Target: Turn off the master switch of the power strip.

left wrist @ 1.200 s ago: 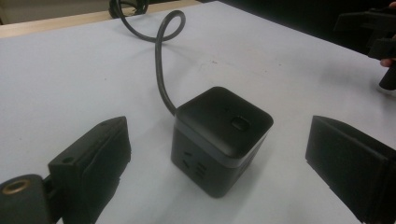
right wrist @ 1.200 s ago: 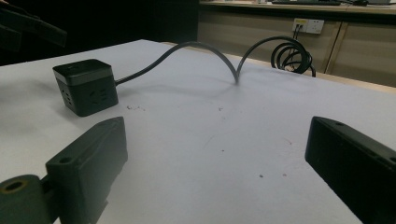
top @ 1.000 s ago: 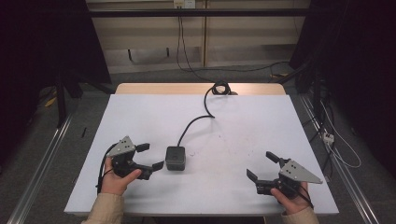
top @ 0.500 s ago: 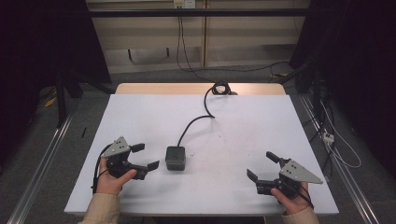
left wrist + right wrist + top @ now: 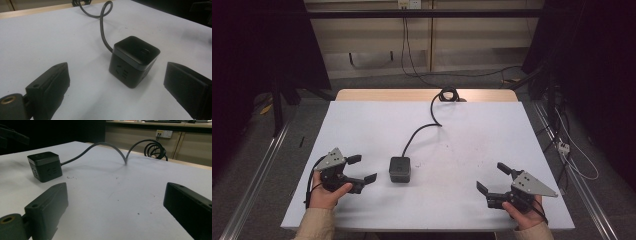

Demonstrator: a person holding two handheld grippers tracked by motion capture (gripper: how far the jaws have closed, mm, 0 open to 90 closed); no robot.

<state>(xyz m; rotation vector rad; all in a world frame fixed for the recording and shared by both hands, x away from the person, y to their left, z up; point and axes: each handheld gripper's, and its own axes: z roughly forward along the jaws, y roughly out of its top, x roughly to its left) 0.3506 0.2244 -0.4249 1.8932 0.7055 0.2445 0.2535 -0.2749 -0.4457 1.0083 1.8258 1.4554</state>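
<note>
A black cube power socket (image 5: 400, 169) sits near the middle of the white table (image 5: 362, 125), with its dark cable (image 5: 419, 131) running back to a coil (image 5: 449, 93) at the far edge. My left gripper (image 5: 362, 168) rests open at the front left, its jaws pointing at the cube (image 5: 133, 60) a short way ahead. My right gripper (image 5: 493, 178) stands open at the front right, nothing between its jaws. From the right gripper view the cube (image 5: 45, 166) lies far off to the left and the cable (image 5: 110, 147) arches behind it.
Small dark specks (image 5: 457, 150) mark the table right of the cube. A wooden strip (image 5: 377, 95) edges the far side. Loose cables and a plug strip (image 5: 562, 146) lie on the floor to the right. Metal rails (image 5: 257, 175) run along both sides.
My left gripper has slid a little left and back toward the front edge, away from the cube. The right gripper and the cube have stayed put.
</note>
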